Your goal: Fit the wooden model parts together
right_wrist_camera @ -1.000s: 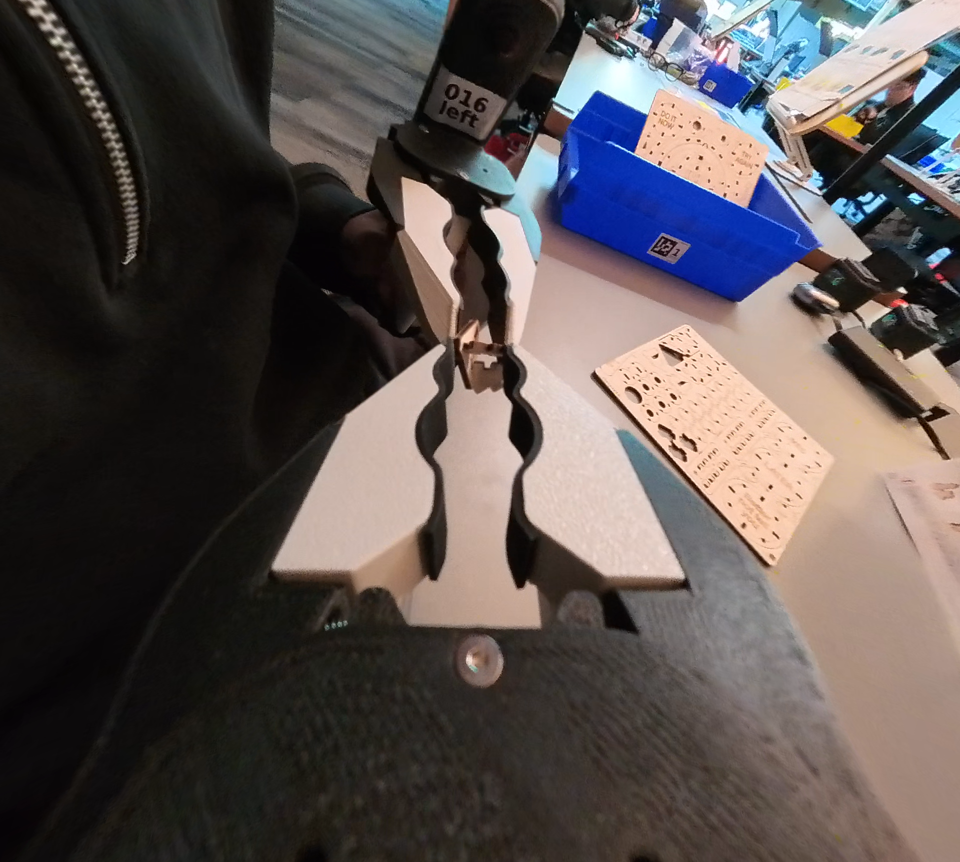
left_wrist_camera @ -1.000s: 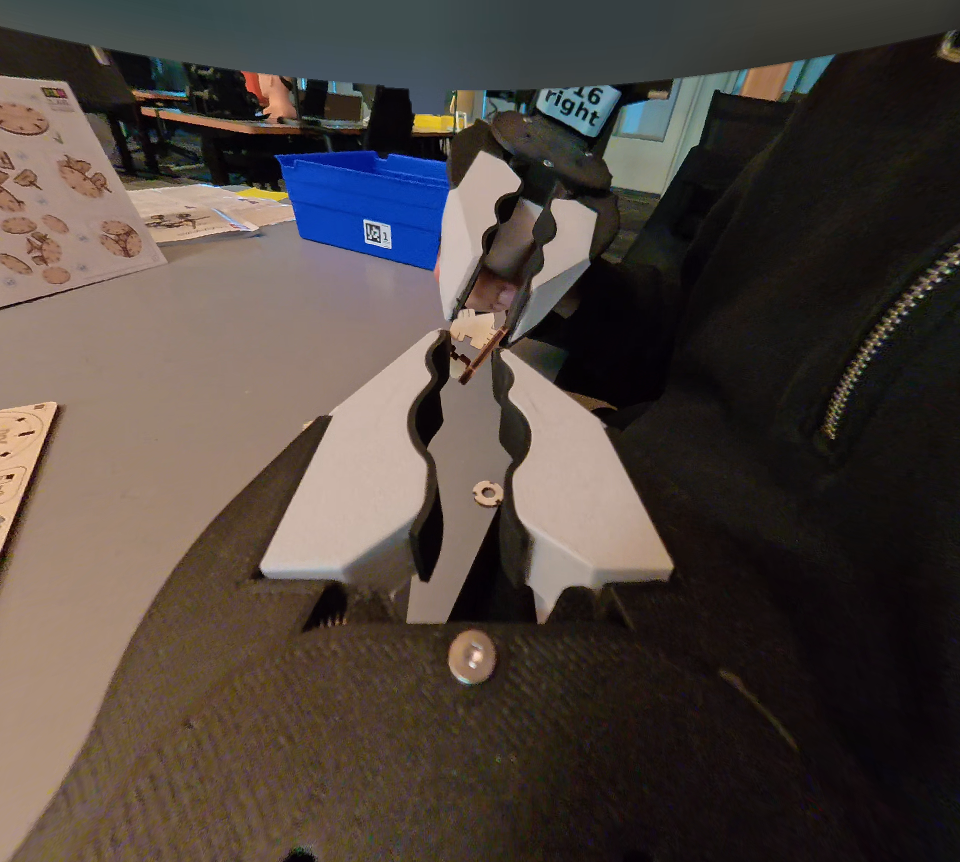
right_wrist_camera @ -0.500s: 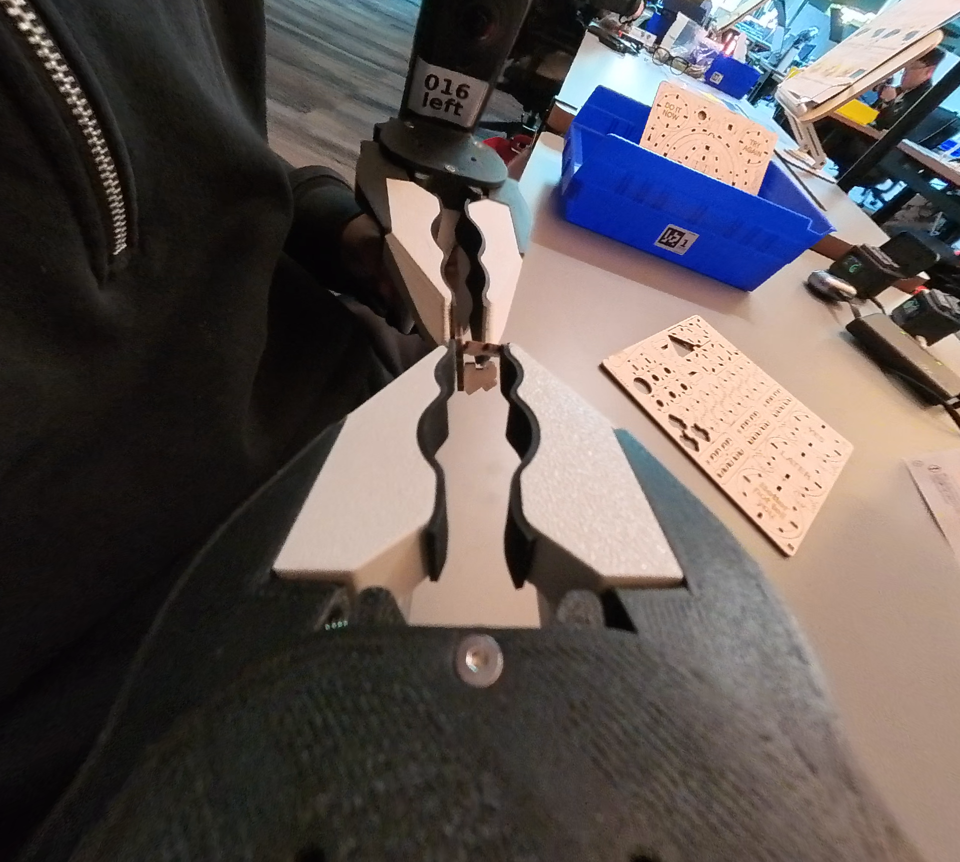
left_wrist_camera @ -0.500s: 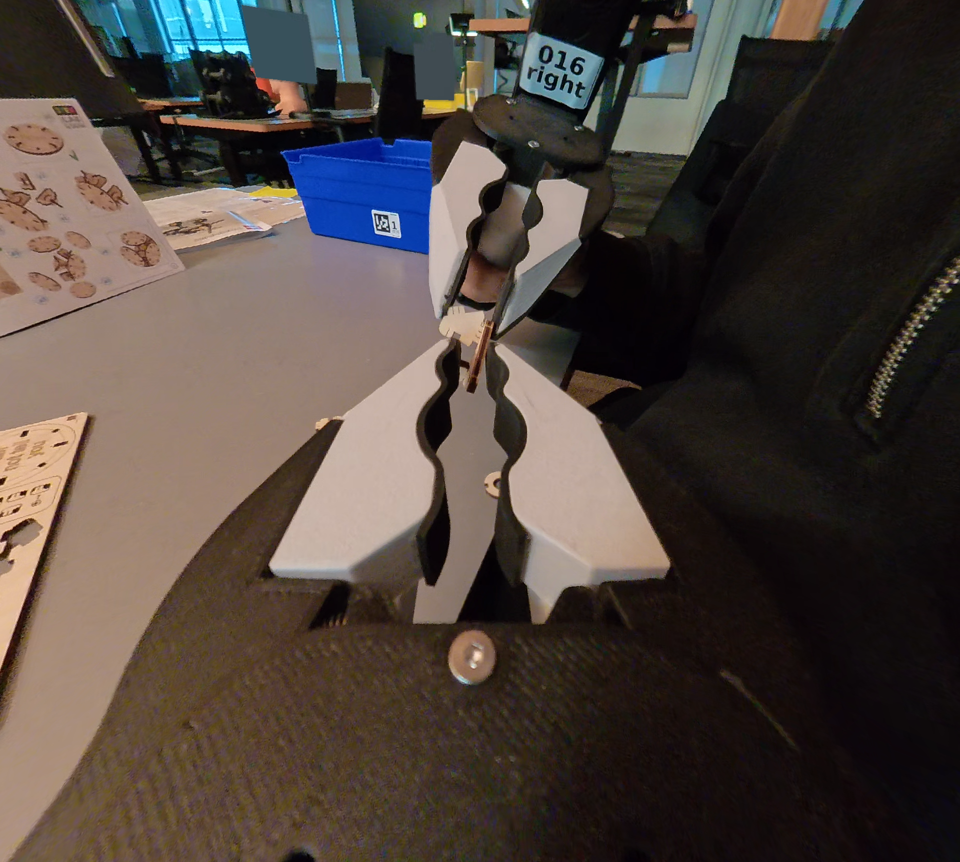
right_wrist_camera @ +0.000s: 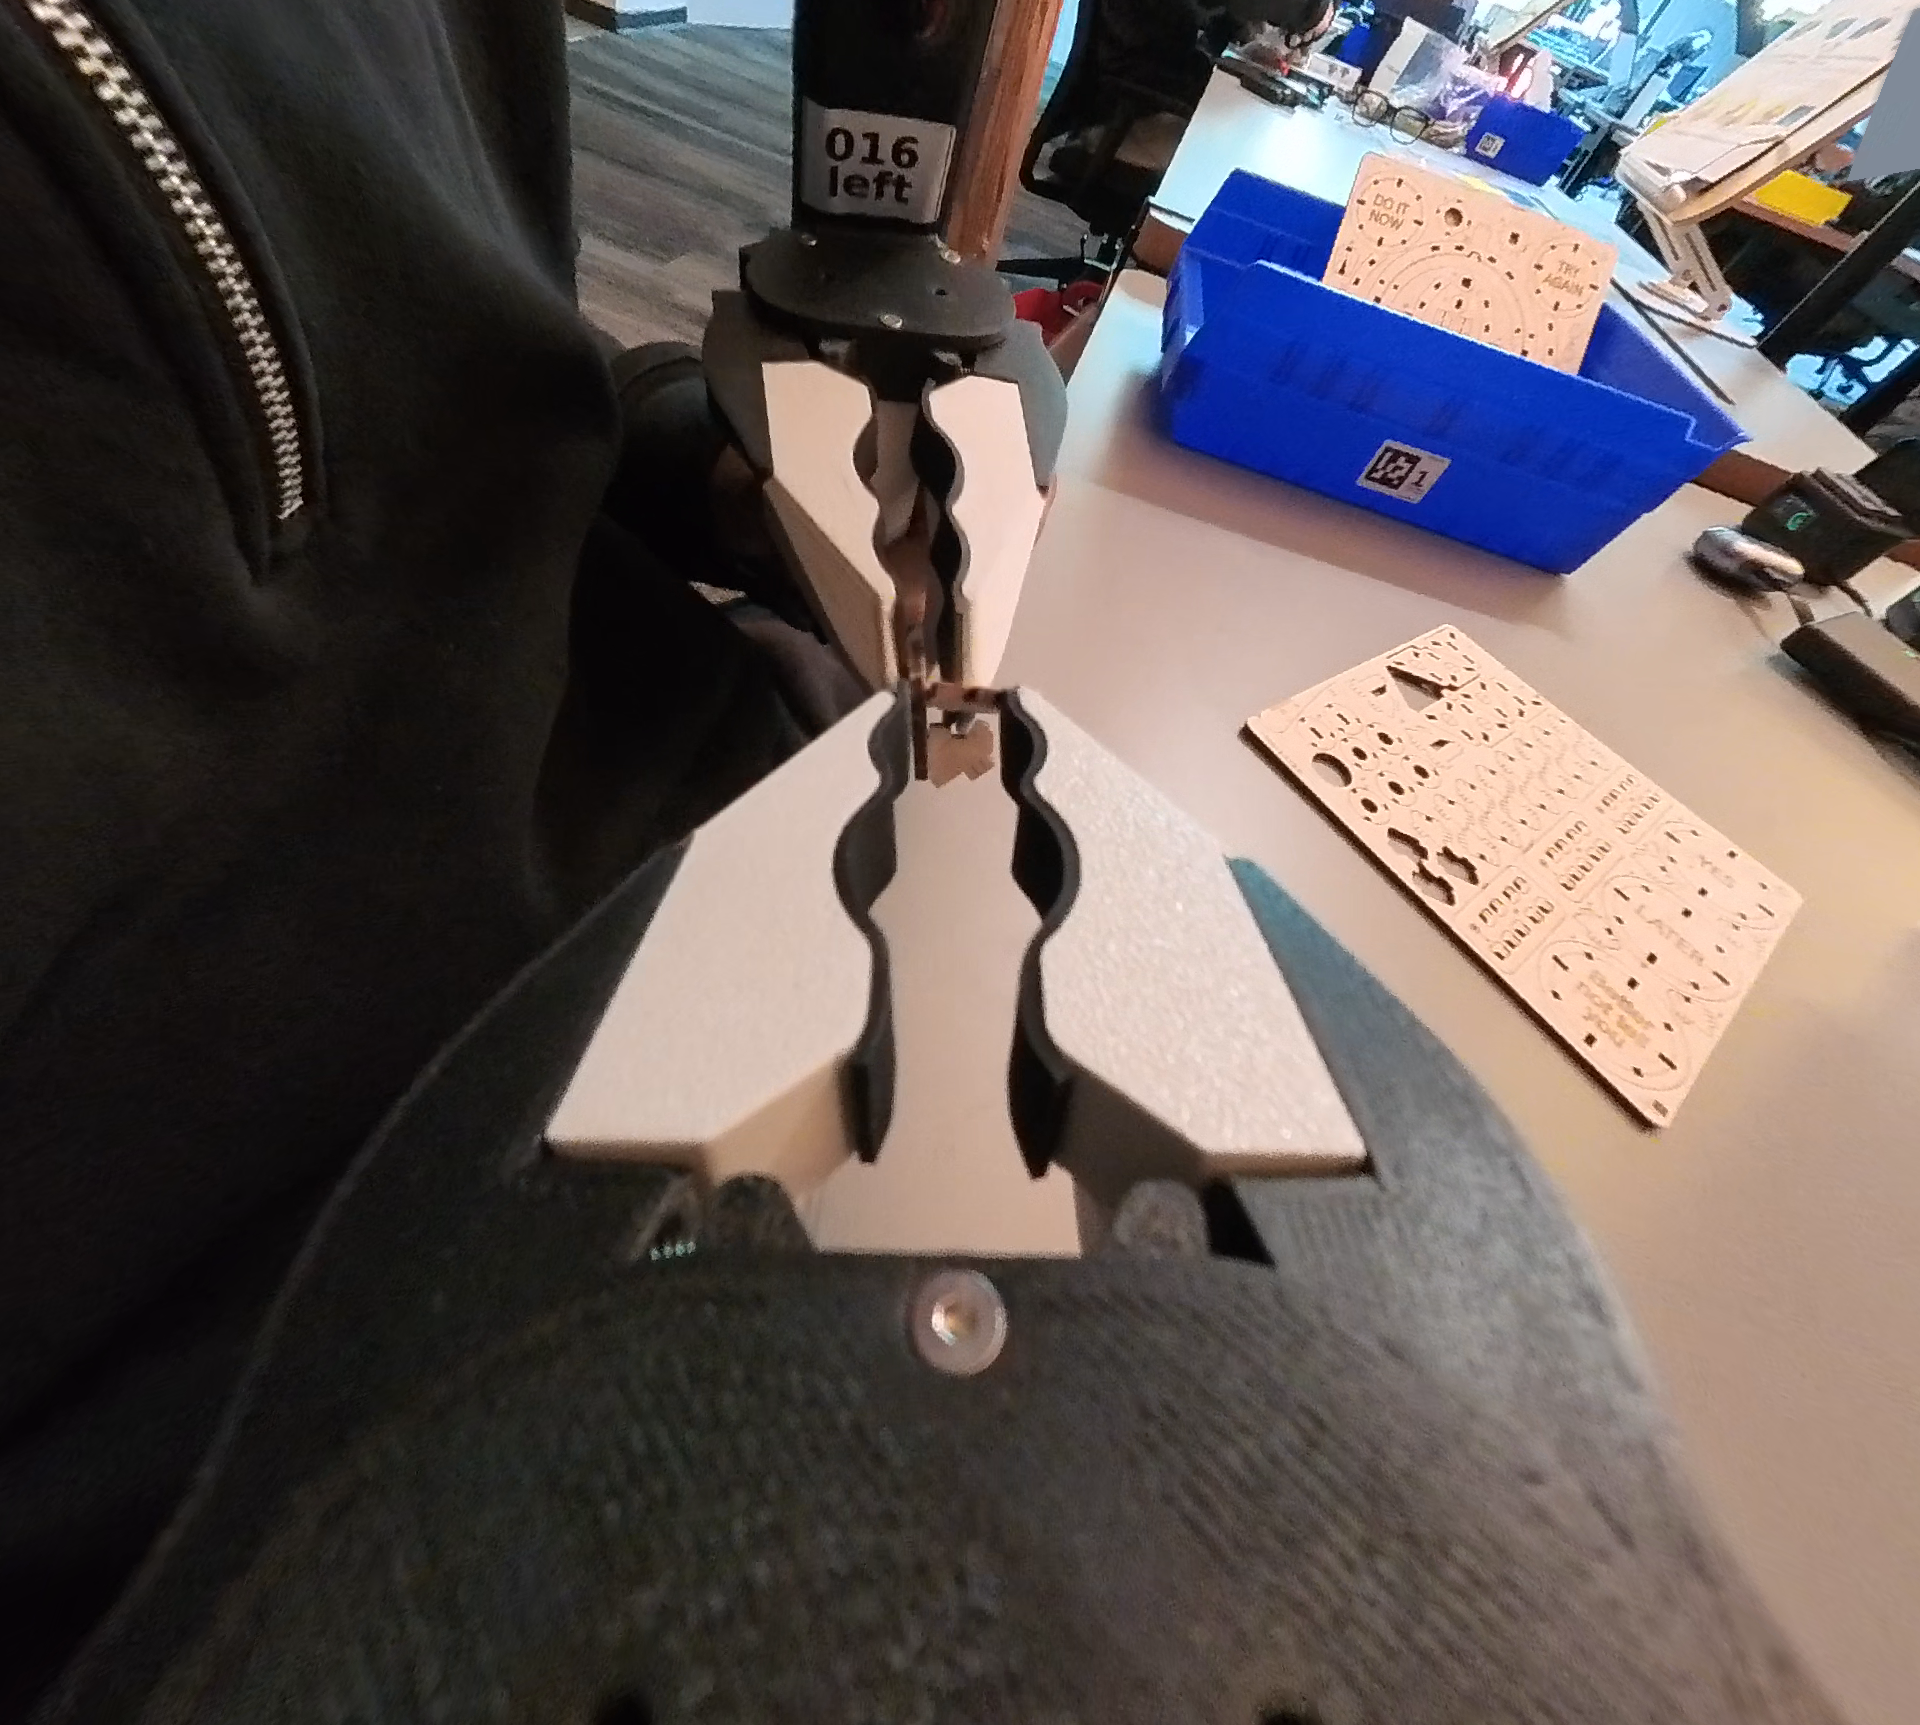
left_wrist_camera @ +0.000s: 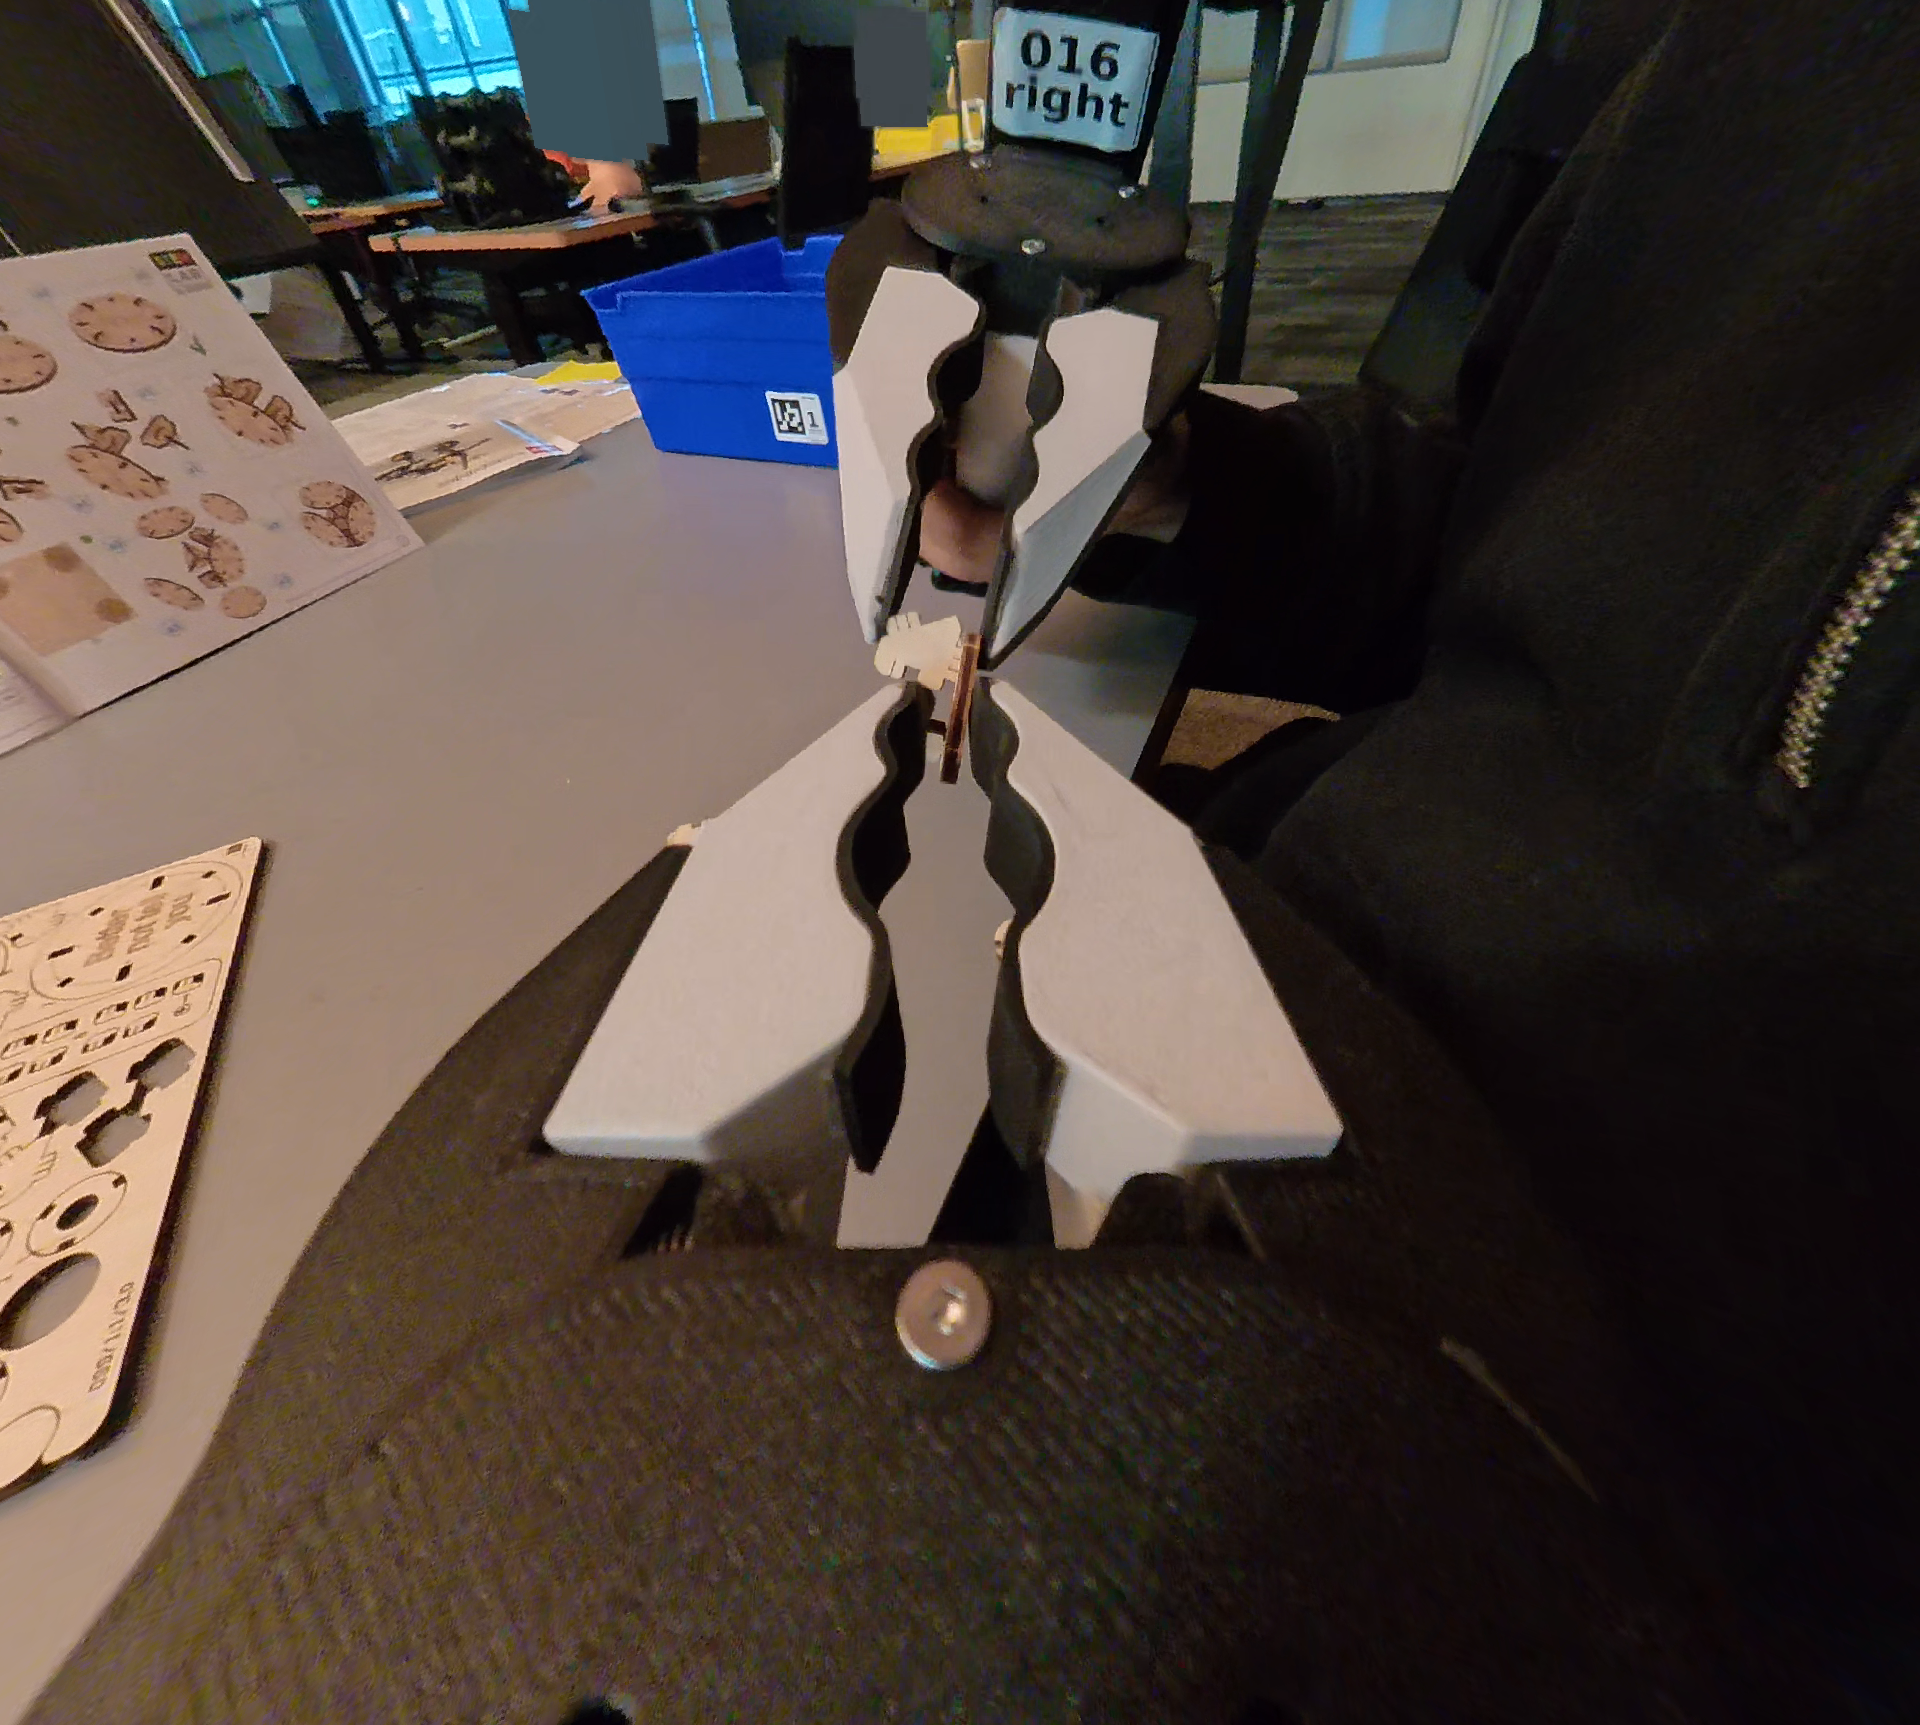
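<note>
My two grippers meet tip to tip above the near edge of the grey table (left_wrist_camera: 499, 740). My left gripper (left_wrist_camera: 945, 704) is shut on a thin brown wooden piece (left_wrist_camera: 958, 730), seen edge-on. My right gripper (left_wrist_camera: 935, 636) faces it from above and is shut on a pale toothed wooden piece (left_wrist_camera: 920, 647) that touches the brown one at a right angle. In the right wrist view my right gripper (right_wrist_camera: 954, 709) pinches the pale piece (right_wrist_camera: 961, 753) across its tips. There the left gripper (right_wrist_camera: 930, 667) comes down from above with the thin dark piece (right_wrist_camera: 918, 732).
A person's black zip jacket (left_wrist_camera: 1662, 740) fills the side behind the grippers. A blue bin (right_wrist_camera: 1455, 428) holds a wooden sheet (right_wrist_camera: 1465, 273). A punched wooden sheet (right_wrist_camera: 1527, 896) lies flat on the table. A printed picture sheet (left_wrist_camera: 156, 470) and papers (left_wrist_camera: 468, 439) lie at the far left. My two grippers' fingertips are within a few centimetres of each other.
My left jaws have narrowed onto the thin brown piece, which has turned from tilted to upright. Both grippers have stayed tip to tip and tilted upward.
</note>
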Demonstrator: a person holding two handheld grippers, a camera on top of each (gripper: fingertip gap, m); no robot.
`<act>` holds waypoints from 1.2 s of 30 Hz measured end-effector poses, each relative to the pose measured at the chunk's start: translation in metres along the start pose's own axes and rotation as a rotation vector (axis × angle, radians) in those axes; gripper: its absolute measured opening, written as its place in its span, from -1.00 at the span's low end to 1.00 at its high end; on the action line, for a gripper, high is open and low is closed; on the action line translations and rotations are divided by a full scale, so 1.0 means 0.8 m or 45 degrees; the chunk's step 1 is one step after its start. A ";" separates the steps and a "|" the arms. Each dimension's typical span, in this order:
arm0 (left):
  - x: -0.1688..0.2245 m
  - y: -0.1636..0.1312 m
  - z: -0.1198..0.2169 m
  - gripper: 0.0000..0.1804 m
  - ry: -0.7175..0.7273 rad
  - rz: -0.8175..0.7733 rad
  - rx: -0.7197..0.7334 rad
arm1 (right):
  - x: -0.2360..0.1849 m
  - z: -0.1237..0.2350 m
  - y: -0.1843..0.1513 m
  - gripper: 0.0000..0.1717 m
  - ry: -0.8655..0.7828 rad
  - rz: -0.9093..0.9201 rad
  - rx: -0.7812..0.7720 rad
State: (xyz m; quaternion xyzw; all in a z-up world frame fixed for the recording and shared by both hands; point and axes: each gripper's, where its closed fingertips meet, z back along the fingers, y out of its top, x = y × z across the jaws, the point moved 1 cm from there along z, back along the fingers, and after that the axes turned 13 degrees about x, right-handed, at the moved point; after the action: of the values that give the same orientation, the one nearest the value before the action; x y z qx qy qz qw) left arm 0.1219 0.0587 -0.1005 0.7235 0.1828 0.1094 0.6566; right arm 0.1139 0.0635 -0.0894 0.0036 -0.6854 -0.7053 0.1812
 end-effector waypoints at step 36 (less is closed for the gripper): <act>0.010 0.010 -0.002 -0.83 -0.065 0.096 0.086 | -0.011 0.006 0.008 -0.83 0.150 -0.234 0.167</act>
State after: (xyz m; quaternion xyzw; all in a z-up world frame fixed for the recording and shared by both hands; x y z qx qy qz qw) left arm 0.1295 0.0625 -0.0932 0.7542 0.1423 0.1093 0.6316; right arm 0.1228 0.0703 -0.0848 0.1196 -0.7150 -0.6712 0.1550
